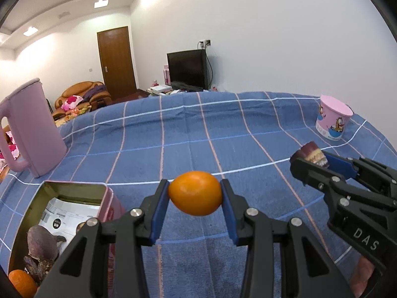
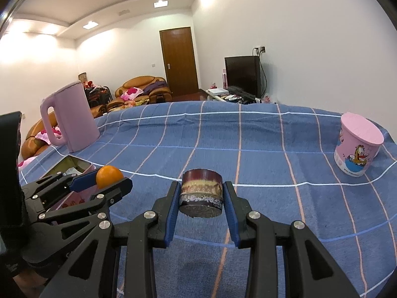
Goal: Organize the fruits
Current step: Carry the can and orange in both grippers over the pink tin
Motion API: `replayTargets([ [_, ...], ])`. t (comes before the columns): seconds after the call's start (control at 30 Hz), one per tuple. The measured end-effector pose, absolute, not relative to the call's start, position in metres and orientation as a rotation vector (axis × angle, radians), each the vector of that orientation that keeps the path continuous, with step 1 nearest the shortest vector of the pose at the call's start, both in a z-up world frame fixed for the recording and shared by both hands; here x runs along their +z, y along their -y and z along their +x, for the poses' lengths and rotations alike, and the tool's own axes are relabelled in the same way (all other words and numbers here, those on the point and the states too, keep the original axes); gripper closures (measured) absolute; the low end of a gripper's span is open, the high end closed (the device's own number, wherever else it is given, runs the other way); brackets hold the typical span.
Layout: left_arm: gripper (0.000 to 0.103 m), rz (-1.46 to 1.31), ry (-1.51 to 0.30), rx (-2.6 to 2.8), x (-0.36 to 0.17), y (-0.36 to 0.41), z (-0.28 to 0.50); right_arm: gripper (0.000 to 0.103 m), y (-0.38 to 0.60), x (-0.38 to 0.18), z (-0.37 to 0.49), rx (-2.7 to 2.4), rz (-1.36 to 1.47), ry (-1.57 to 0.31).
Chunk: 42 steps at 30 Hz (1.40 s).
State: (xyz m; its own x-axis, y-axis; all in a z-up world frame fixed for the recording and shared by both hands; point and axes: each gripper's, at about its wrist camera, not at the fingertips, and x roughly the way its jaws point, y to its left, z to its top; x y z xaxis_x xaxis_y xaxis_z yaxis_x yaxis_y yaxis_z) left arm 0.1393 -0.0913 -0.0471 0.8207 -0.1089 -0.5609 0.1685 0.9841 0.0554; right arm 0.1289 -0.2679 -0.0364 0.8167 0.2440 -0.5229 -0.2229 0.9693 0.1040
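Note:
My left gripper [image 1: 195, 193] is shut on an orange [image 1: 195, 193] and holds it above the blue checked tablecloth [image 1: 223, 129]. It also shows at the left of the right wrist view [image 2: 109, 177], next to the tin. My right gripper [image 2: 201, 193] is shut on a short dark round piece with a patterned band [image 2: 201, 191], held above the cloth; it also shows in the left wrist view [image 1: 314, 155]. An open pink tin [image 1: 62, 221] at lower left holds a dark purple fruit [image 1: 42, 244], another orange [image 1: 21, 283] and a printed paper.
A pink kettle [image 1: 29, 129] stands at the table's left edge, also in the right wrist view [image 2: 72, 121]. A pink cartoon cup [image 1: 333, 119] stands at the far right [image 2: 357, 146]. Beyond the table are a sofa, a door and a television.

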Motion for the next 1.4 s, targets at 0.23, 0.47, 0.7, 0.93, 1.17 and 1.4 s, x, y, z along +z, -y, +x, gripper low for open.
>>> replayTargets([
  [0.23, 0.06, 0.094, -0.574, -0.14, -0.045, 0.089, 0.137, 0.067, 0.269, -0.033, 0.124, 0.243, 0.036, -0.528],
  [0.47, 0.06, 0.094, -0.543, -0.132, -0.042, 0.089, 0.131, 0.067, 0.269, -0.03, 0.117, 0.237, 0.028, -0.491],
  [0.7, 0.06, 0.088, -0.519, -0.125, -0.04, 0.086, 0.127, 0.067, 0.268, -0.028, 0.114, 0.233, 0.022, -0.466],
  [0.93, 0.06, 0.08, -0.498, -0.117, -0.039, 0.083, 0.123, 0.067, 0.268, -0.027, 0.109, 0.227, 0.015, -0.442],
  [1.17, 0.06, 0.074, -0.482, -0.109, -0.037, 0.081, 0.12, 0.067, 0.267, -0.025, 0.103, 0.218, 0.0, -0.413],
  [1.4, 0.06, 0.086, -0.451, -0.098, -0.036, 0.082, 0.113, 0.067, 0.265, -0.023, 0.098, 0.216, -0.012, -0.386],
])
